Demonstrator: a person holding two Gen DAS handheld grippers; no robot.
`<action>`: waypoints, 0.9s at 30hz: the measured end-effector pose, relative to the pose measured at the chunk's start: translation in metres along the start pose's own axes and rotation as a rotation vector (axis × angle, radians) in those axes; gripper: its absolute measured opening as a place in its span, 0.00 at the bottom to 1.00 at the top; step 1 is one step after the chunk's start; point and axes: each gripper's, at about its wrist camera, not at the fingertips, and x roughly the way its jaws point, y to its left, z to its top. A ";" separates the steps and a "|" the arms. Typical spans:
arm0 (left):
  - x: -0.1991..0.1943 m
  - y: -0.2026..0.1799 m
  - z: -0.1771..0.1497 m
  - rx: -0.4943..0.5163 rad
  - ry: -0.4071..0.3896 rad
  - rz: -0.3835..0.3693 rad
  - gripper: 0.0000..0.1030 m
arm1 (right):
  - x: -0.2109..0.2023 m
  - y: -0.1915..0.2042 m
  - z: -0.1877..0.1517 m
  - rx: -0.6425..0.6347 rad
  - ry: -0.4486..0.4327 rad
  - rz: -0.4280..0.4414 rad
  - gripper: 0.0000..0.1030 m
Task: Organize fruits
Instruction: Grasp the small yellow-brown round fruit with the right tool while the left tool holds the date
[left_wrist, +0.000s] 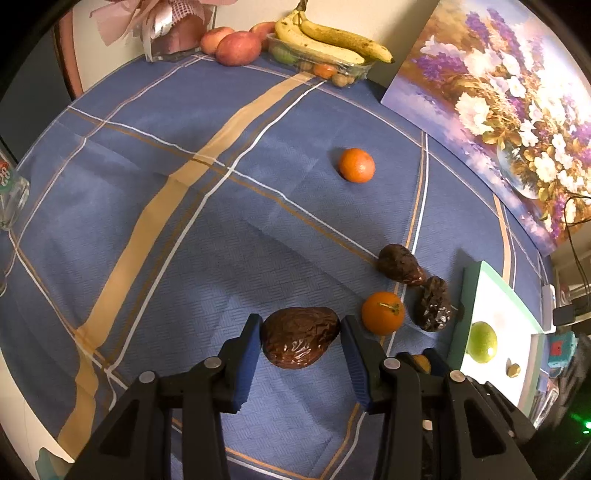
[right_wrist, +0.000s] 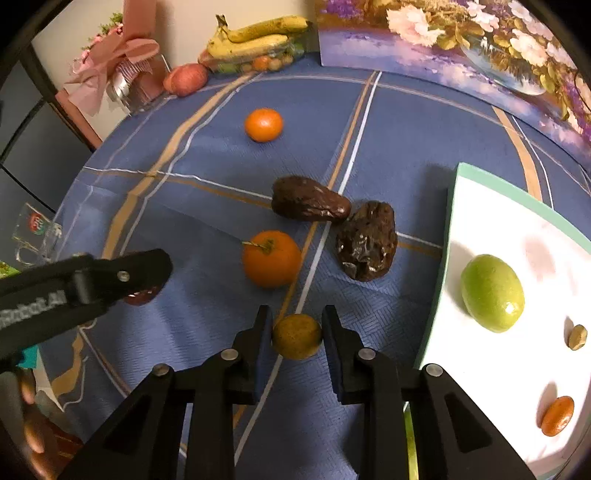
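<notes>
Blue-padded, the left gripper (left_wrist: 300, 341) clamps a wrinkled brown fruit (left_wrist: 299, 342) between its jaws. Only the right wrist view shows the right gripper (right_wrist: 296, 335) closed on a small yellow-green citrus (right_wrist: 296, 336), the white tray (right_wrist: 491, 221) lying right of its jaws.

three wrinkled dark brown fruits (left_wrist: 300, 342) on the blue cloth (left_wrist: 184, 258). two bright oranges (right_wrist: 271, 258). one small yellowish citrus (right_wrist: 297, 336). white tray (right_wrist: 480, 221): one green fruit (right_wrist: 492, 292), one small nut (right_wrist: 577, 336), one small orange-red fruit (right_wrist: 557, 415). far edge: one banana bunch (left_wrist: 328, 38), three apples (left_wrist: 238, 48).
</notes>
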 end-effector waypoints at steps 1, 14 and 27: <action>-0.001 -0.002 -0.001 0.004 -0.004 -0.002 0.45 | -0.005 -0.001 0.001 0.002 -0.014 0.002 0.28; -0.009 -0.054 -0.014 0.126 -0.015 -0.038 0.45 | -0.051 -0.062 -0.005 0.159 -0.098 -0.013 0.28; -0.004 -0.121 -0.040 0.302 0.009 -0.092 0.45 | -0.087 -0.157 -0.030 0.398 -0.135 -0.103 0.28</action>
